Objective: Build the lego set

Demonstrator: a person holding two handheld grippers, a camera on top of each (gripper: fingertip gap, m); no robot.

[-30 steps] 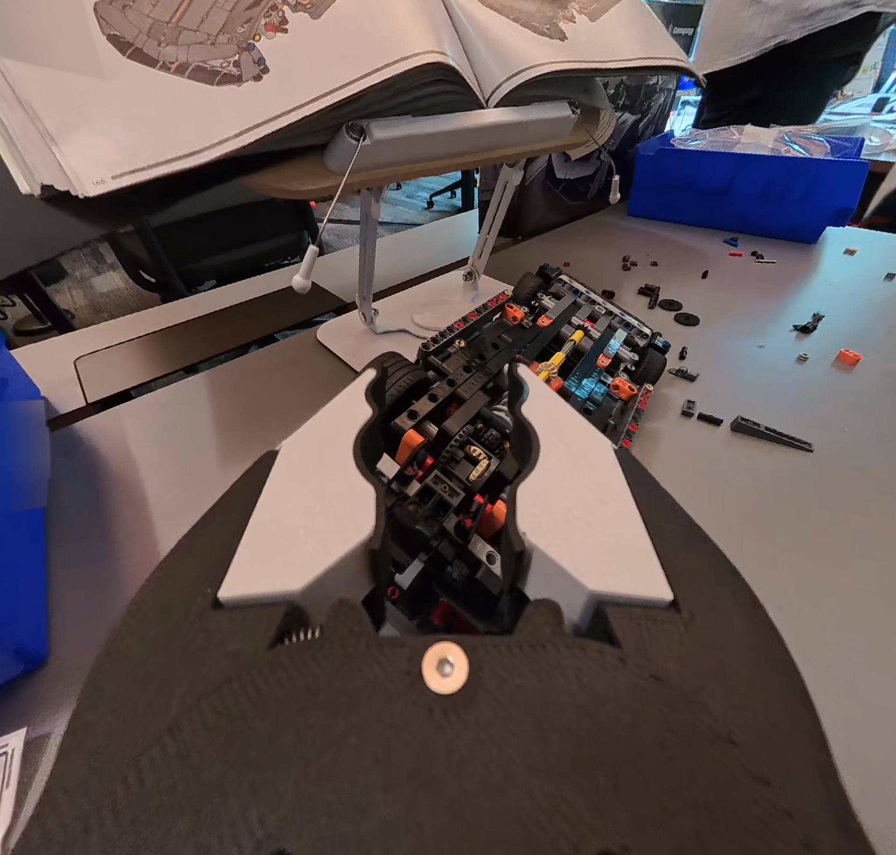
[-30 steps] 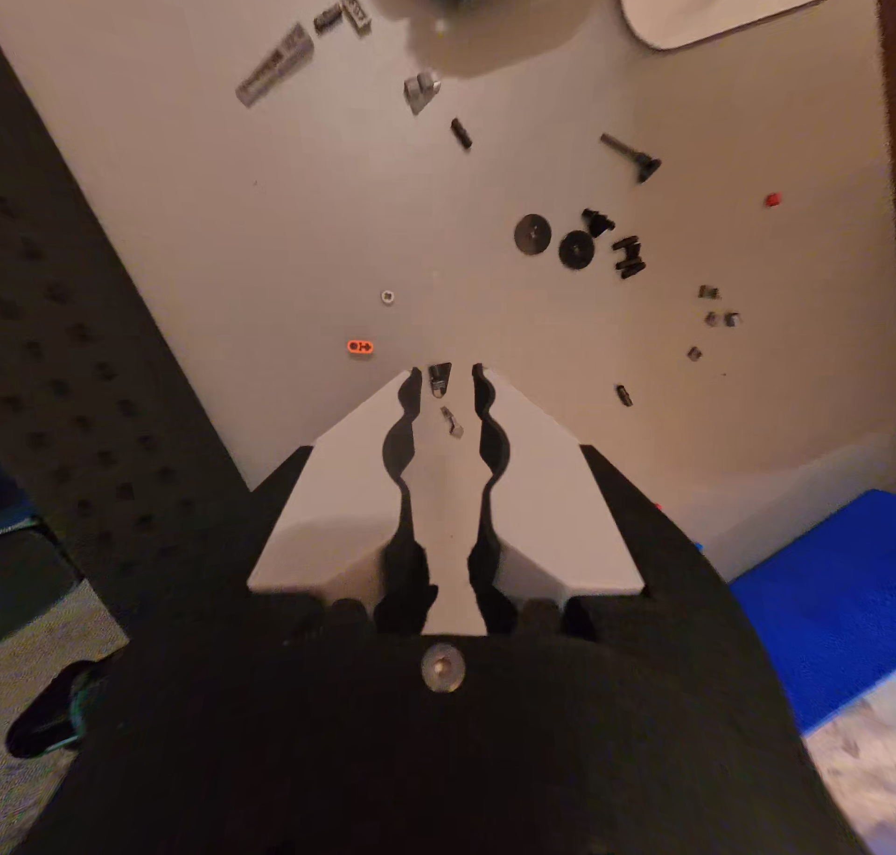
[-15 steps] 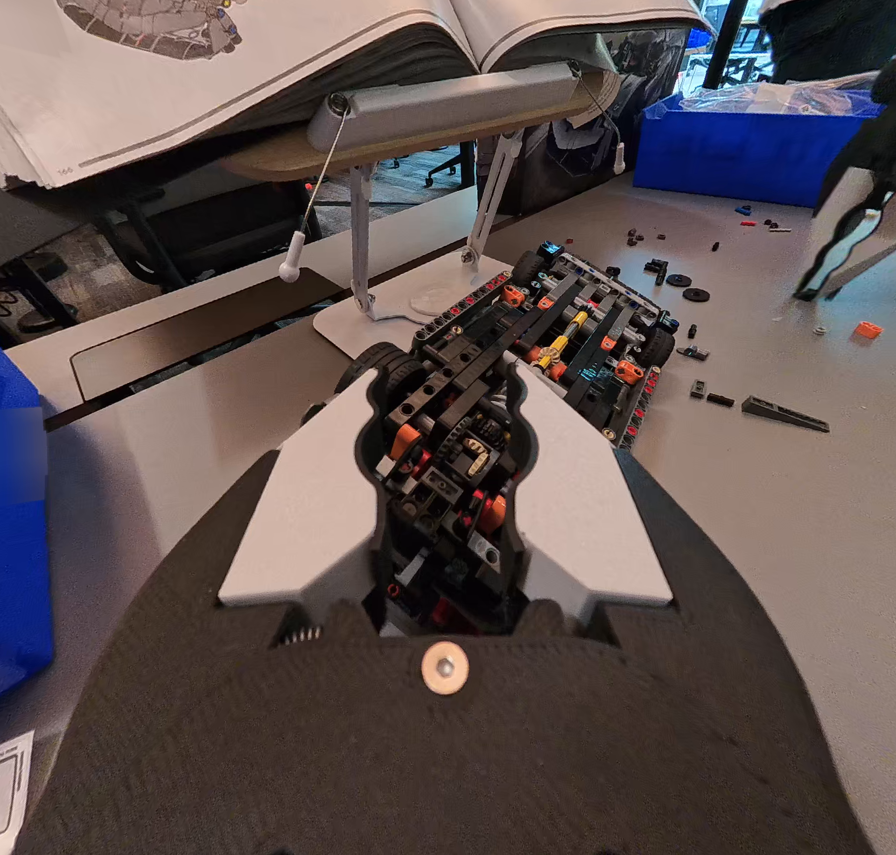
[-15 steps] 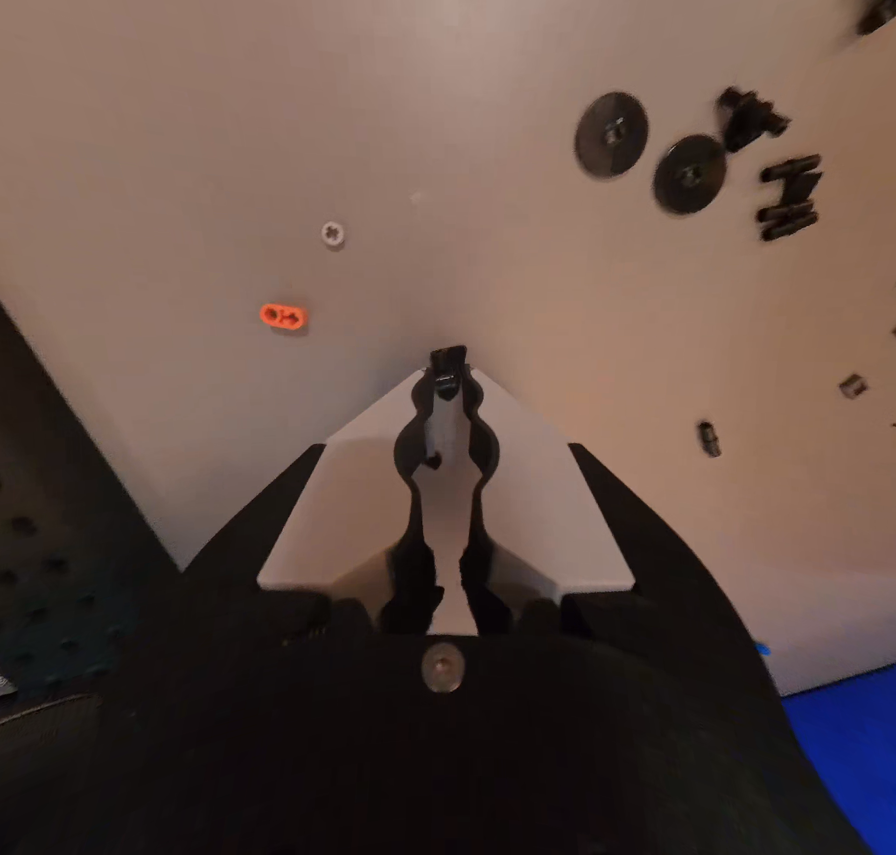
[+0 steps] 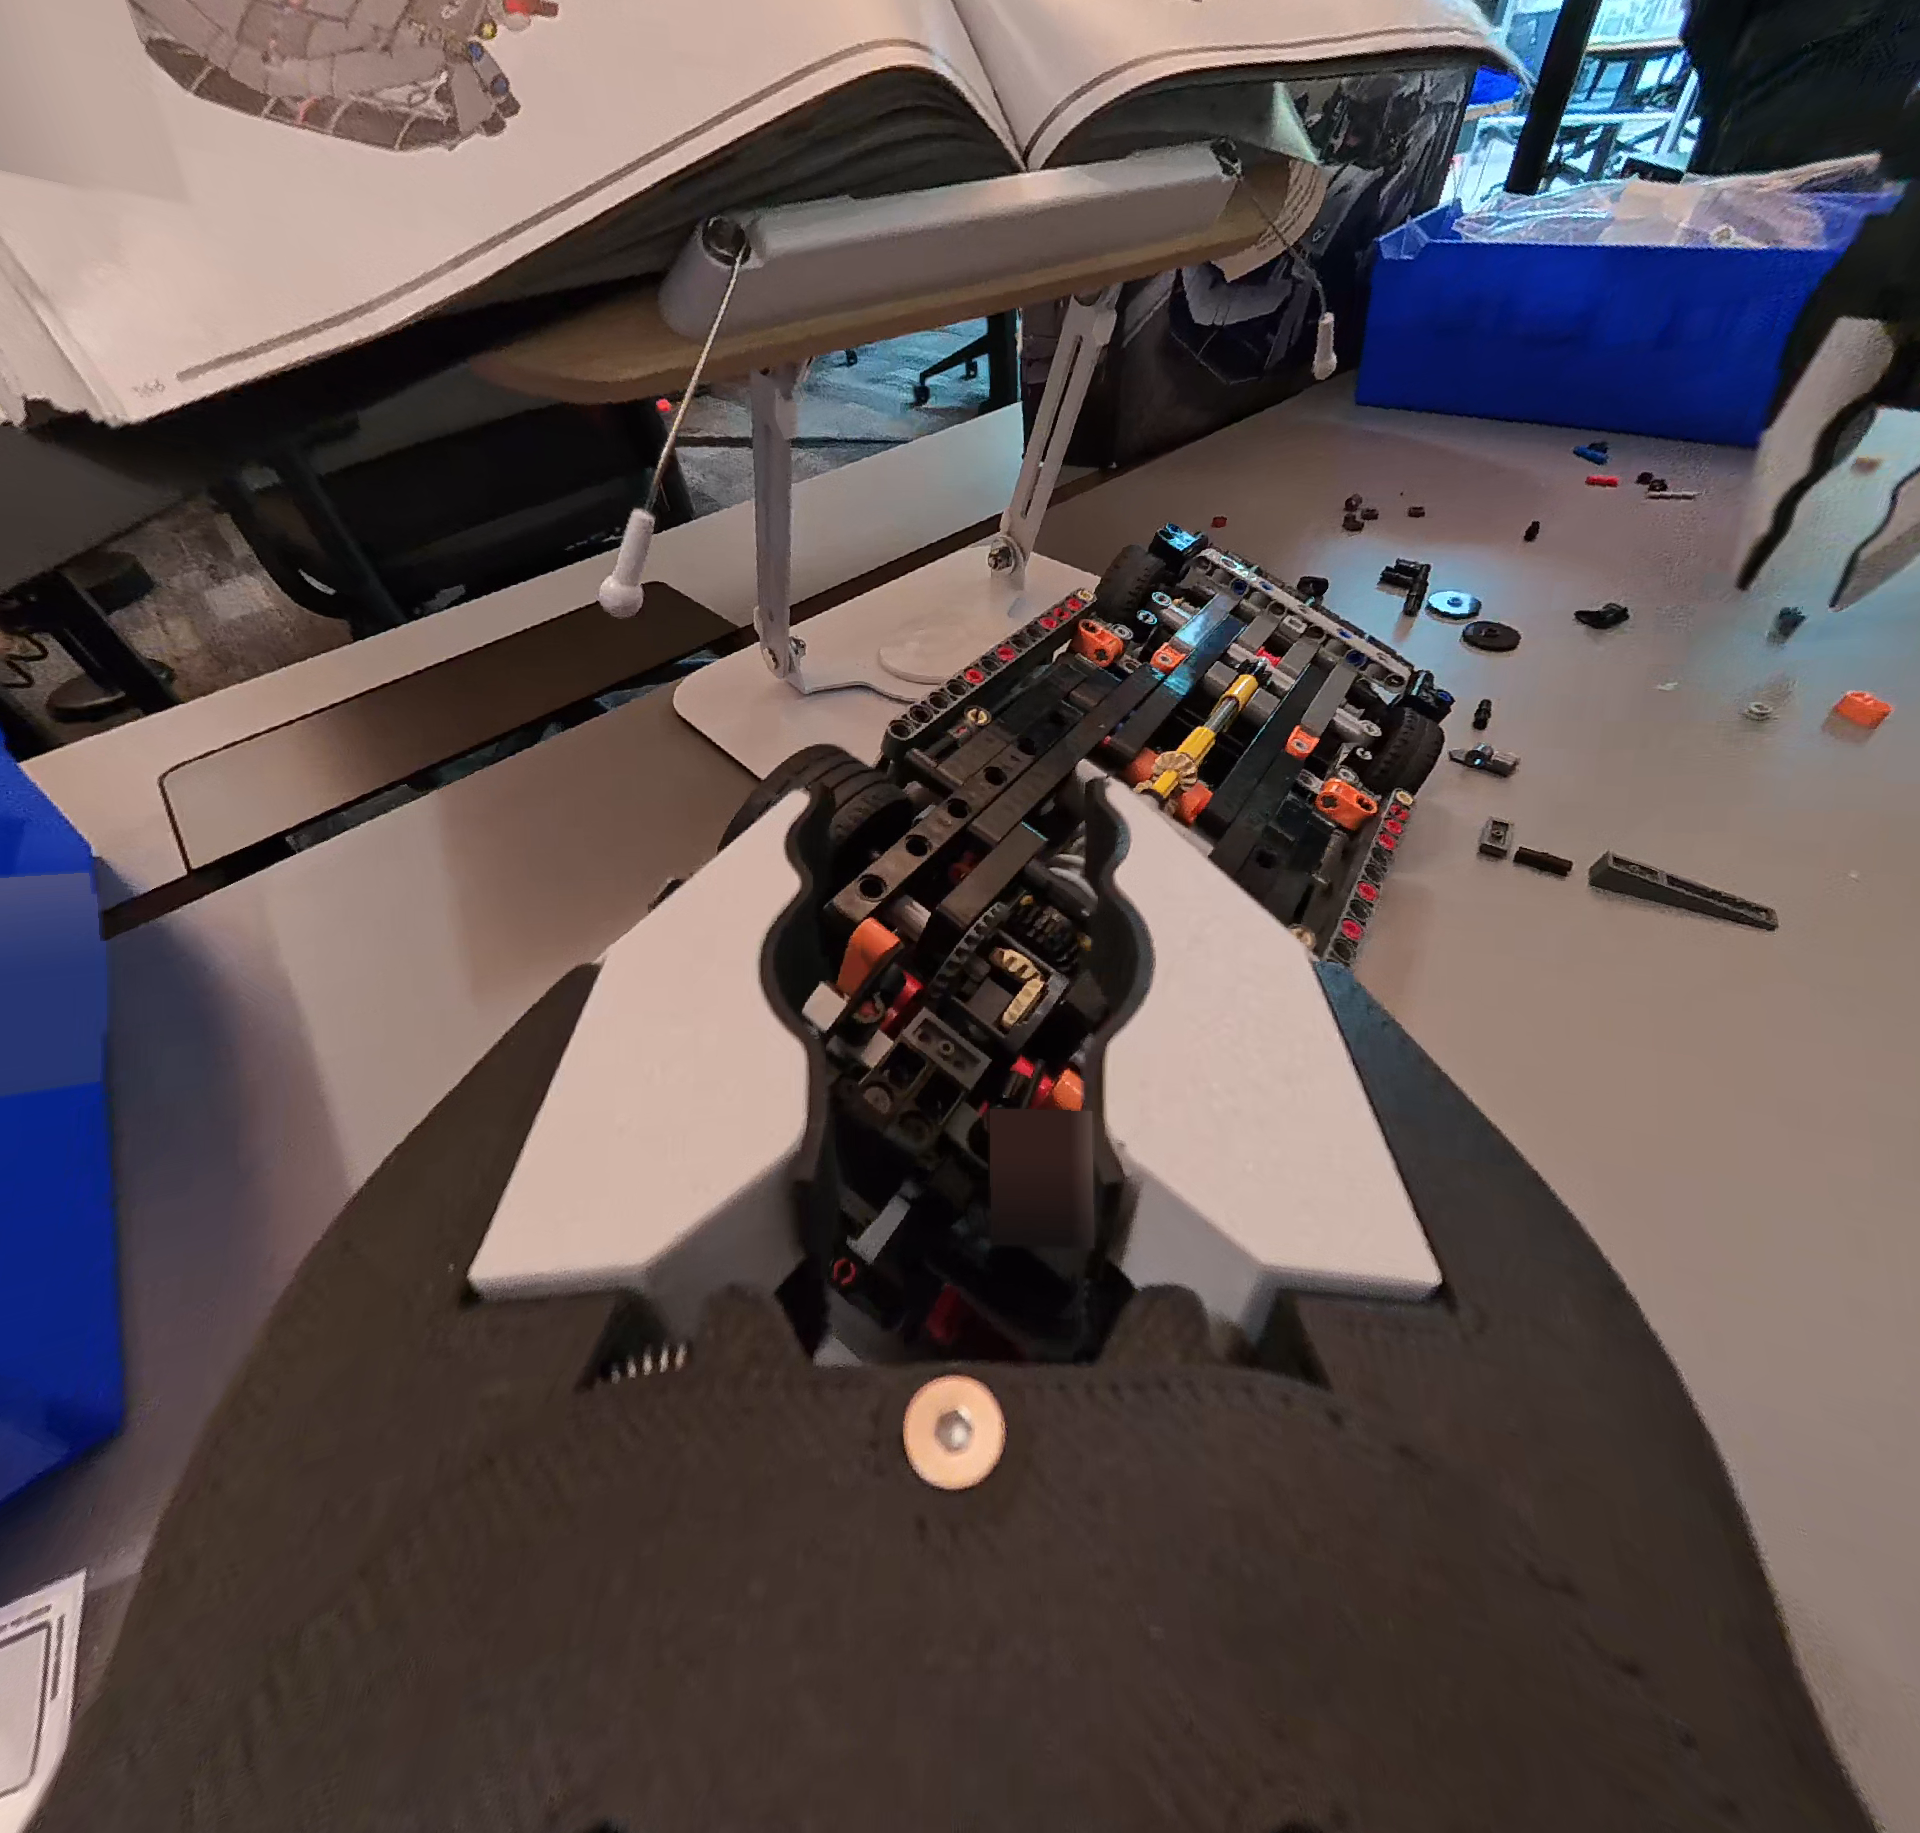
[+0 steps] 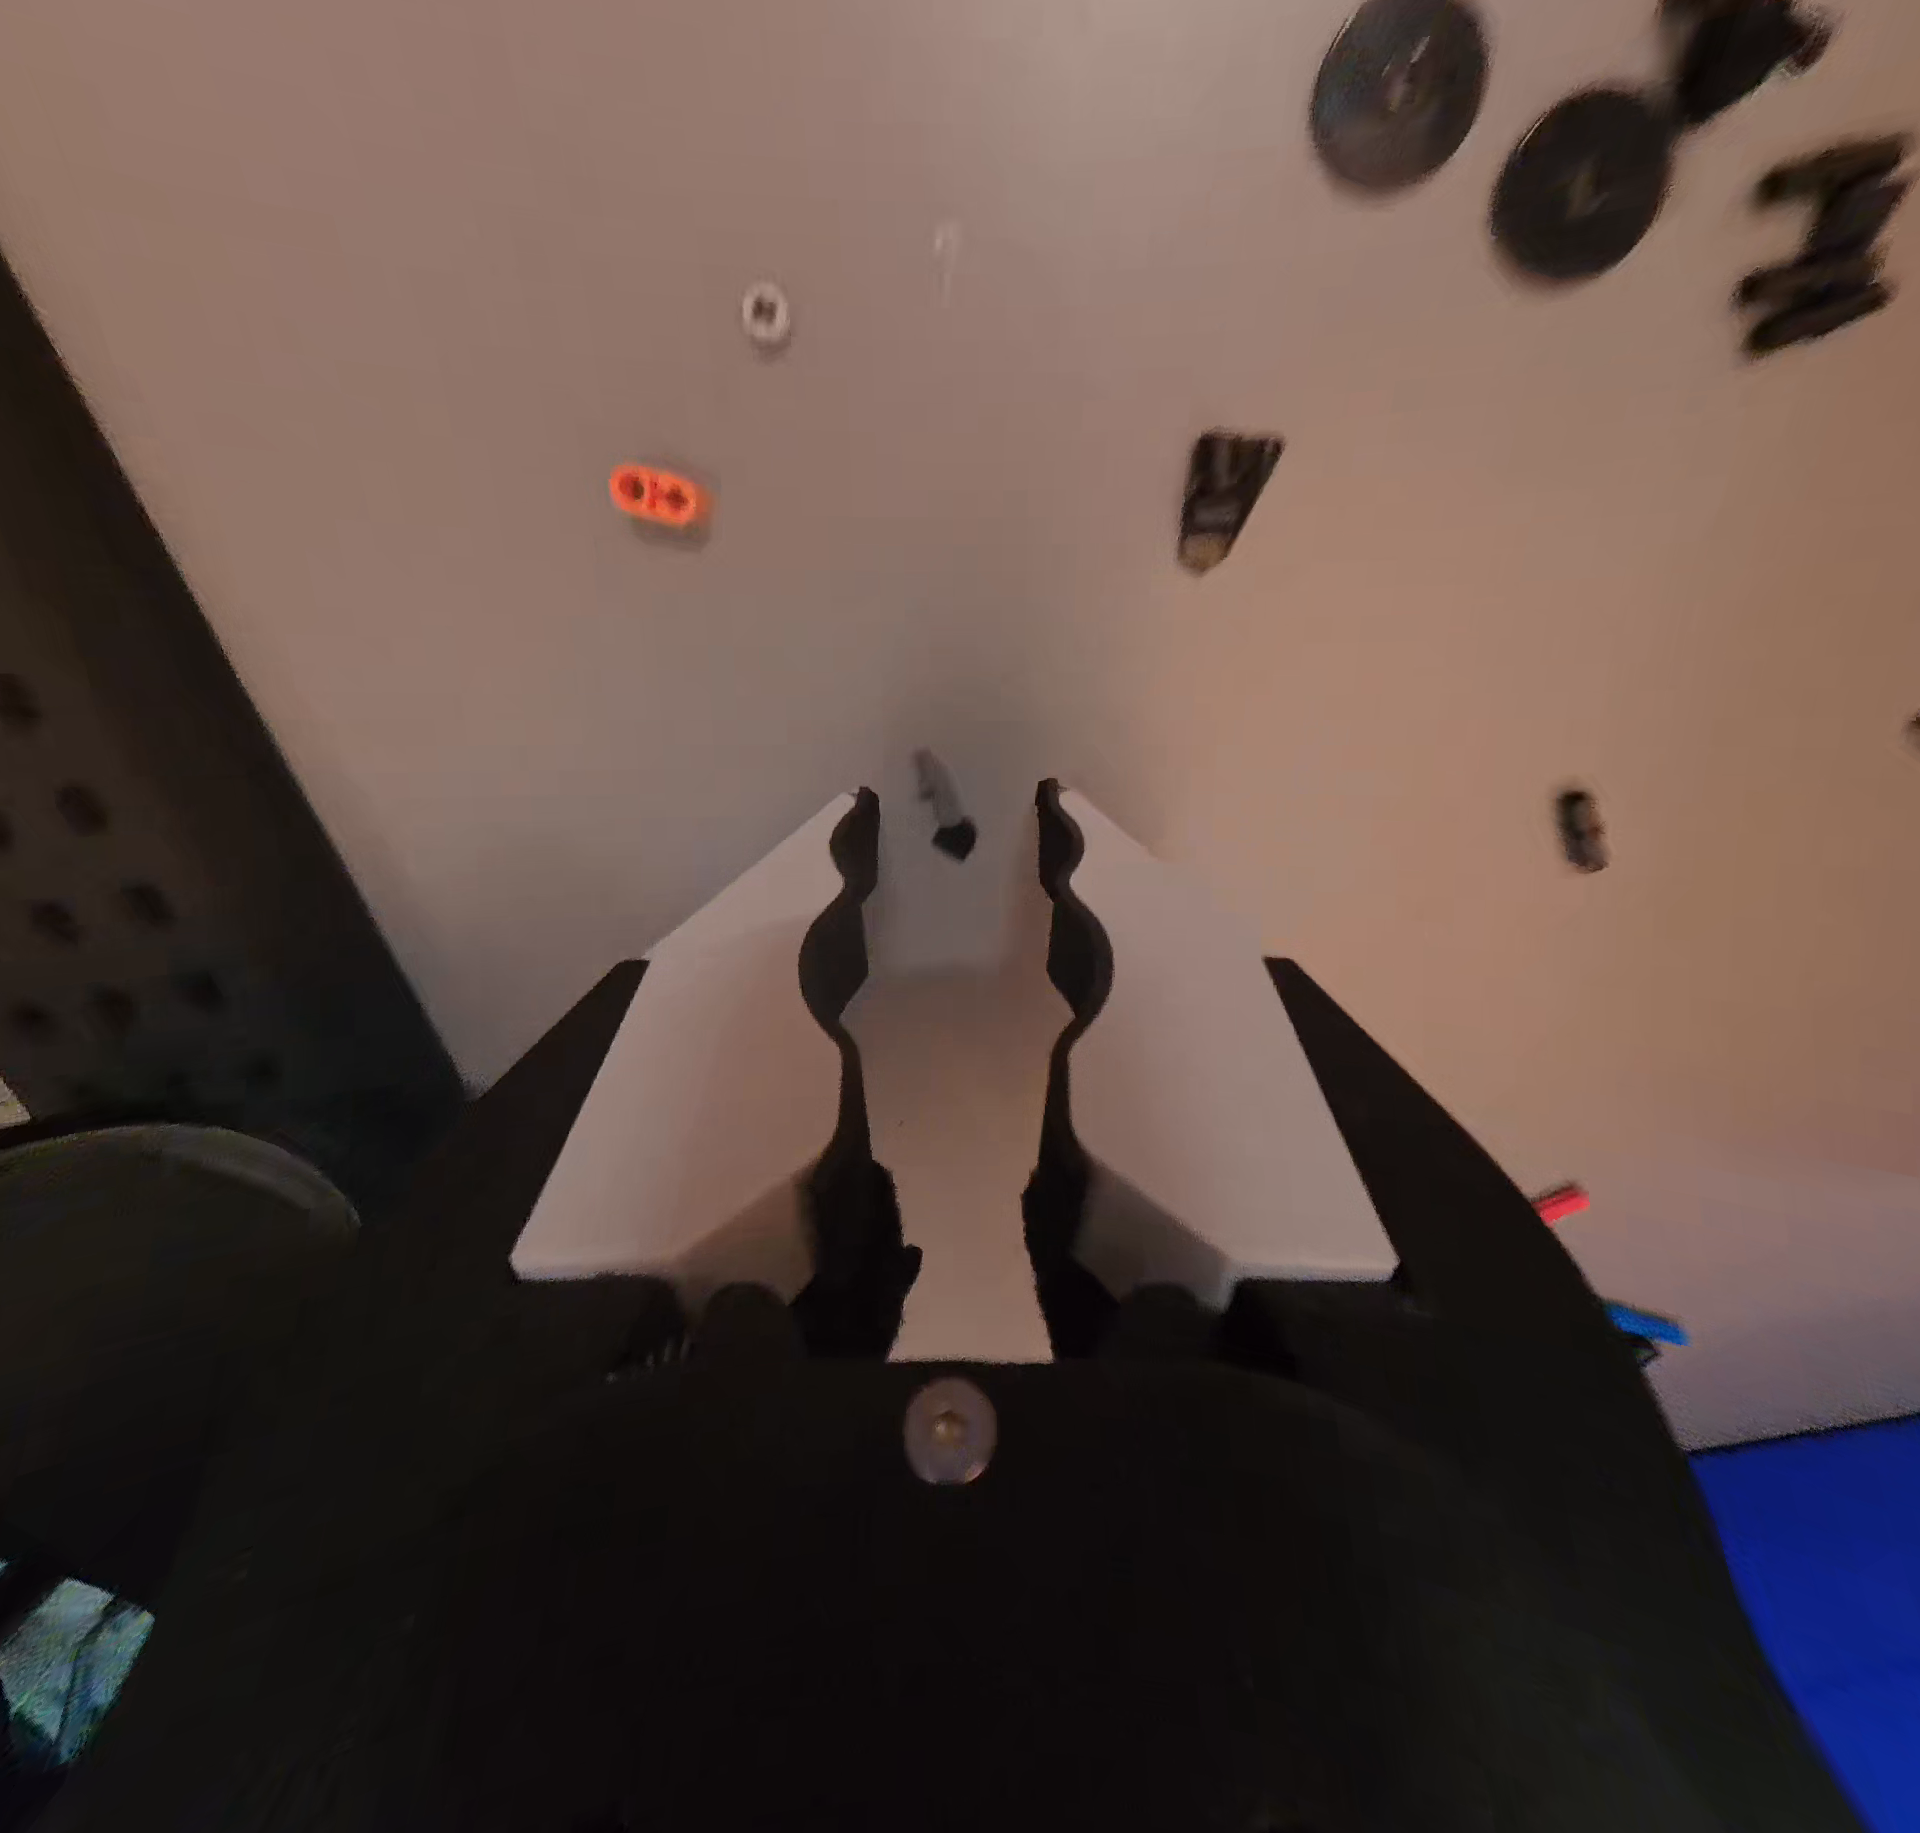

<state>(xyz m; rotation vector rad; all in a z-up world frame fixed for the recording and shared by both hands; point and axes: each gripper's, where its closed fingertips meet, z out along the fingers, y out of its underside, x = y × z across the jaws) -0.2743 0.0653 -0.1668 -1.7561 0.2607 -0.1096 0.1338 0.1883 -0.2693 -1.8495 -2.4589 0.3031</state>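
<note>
A black Lego car chassis (image 5: 1195,734) with orange, red and yellow parts lies on the grey table (image 5: 1558,1108). My left gripper (image 5: 948,796) is shut on its near end, and the chassis fills the gap between the fingers. My right gripper (image 6: 953,793) is open and empty, low over the table. A small grey-and-black pin (image 6: 940,812) lies between its tips. A small dark piece (image 6: 1226,495) lies ahead to the right. The right gripper also shows at the right edge of the left wrist view (image 5: 1829,578).
An open instruction book rests on a stand (image 5: 935,256) behind the chassis. Blue bins stand at back right (image 5: 1558,329) and at left (image 5: 52,1160). Loose parts lie around: two black discs (image 6: 1397,84), an orange piece (image 6: 658,498), a grey ring (image 6: 766,311), a dark wedge (image 5: 1678,900). Tip to tip, the grippers are about 45 cm apart. My left tips are about 40 cm from the small dark piece (image 6: 1226,495), my right tips only 6 cm.
My right gripper closed on the small dark piece half a second ago and is now open. The piece lies farther right on the table. The left gripper still holds the chassis.
</note>
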